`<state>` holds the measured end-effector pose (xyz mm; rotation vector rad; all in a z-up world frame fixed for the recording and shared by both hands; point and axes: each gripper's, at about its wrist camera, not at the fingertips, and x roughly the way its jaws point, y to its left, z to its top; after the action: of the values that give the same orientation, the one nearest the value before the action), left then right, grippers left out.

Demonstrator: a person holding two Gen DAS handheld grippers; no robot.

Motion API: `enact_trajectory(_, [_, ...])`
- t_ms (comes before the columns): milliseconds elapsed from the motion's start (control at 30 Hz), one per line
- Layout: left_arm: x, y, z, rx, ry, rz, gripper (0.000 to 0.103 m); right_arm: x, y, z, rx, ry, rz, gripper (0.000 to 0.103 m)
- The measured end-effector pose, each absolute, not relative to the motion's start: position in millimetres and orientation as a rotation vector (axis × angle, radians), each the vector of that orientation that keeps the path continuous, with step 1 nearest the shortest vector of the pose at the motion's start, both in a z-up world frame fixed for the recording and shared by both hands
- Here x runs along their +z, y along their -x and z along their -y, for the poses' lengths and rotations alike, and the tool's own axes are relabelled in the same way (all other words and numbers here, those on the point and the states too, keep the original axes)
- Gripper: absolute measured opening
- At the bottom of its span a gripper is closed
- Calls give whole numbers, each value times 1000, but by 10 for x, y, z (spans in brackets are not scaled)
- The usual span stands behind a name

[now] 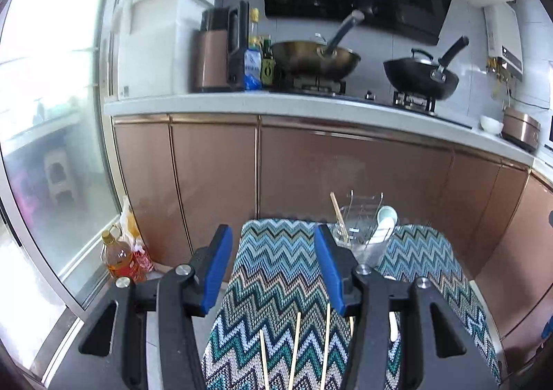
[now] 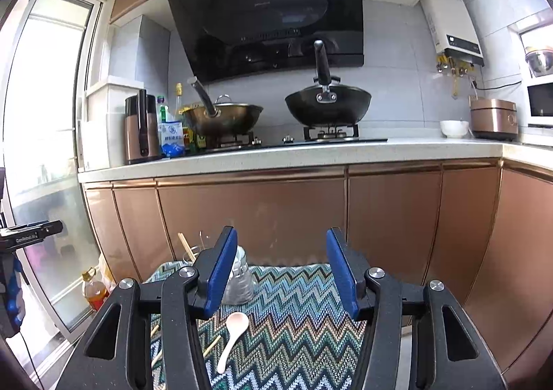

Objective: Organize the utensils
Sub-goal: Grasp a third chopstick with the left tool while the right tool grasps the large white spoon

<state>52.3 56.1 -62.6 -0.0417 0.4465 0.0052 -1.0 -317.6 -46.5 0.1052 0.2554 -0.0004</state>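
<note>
A clear utensil holder [image 1: 363, 234] with a wire frame stands at the far end of a zigzag-patterned cloth [image 1: 280, 272]. It holds one wooden chopstick [image 1: 338, 217] and a pale green spoon [image 1: 385, 219]. Several loose chopsticks [image 1: 295, 348] lie on the cloth below my open, empty left gripper [image 1: 274, 269]. In the right wrist view, a white spoon [image 2: 233, 338] lies on the cloth [image 2: 297, 321], near the left finger of my open, empty right gripper [image 2: 281, 276]. The holder [image 2: 240, 281] is partly hidden behind that finger. Chopstick ends [image 2: 211, 346] show beside it.
Copper cabinet doors [image 1: 311, 176] rise behind the cloth. The counter [image 2: 276, 157] above carries two woks, bottles, a kettle, a white bowl [image 2: 453, 129] and a rice cooker [image 2: 494, 119]. An oil bottle [image 1: 119, 258] stands on the floor by the glass door at left.
</note>
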Motion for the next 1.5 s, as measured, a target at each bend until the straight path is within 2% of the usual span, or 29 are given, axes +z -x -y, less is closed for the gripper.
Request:
enact_trajectory(267, [-993,-799,-467,-65,42,-593,47,-835,-203,3183,60,-110,-379,43])
enact_trajectory(533, [-1661,-1280,-105,-254,78,-892,46,-1415,-633,3135,203,-167,-576,39])
enact_trajectory(933, [-2491,-1848,457,-338,16,-1123,45,-2412,-1201,2937,257,-159,-839,35])
enact_trajectory(1267, [-2818,-2172,700,-358,-63,-1207,24,-2691,-1681,2809,359,-186,-916,29])
enact_trajectory(1500, [-2939,-2309,784,-388,-91,-1241,17,-2825,-2039,2762,433,-242,-966,25])
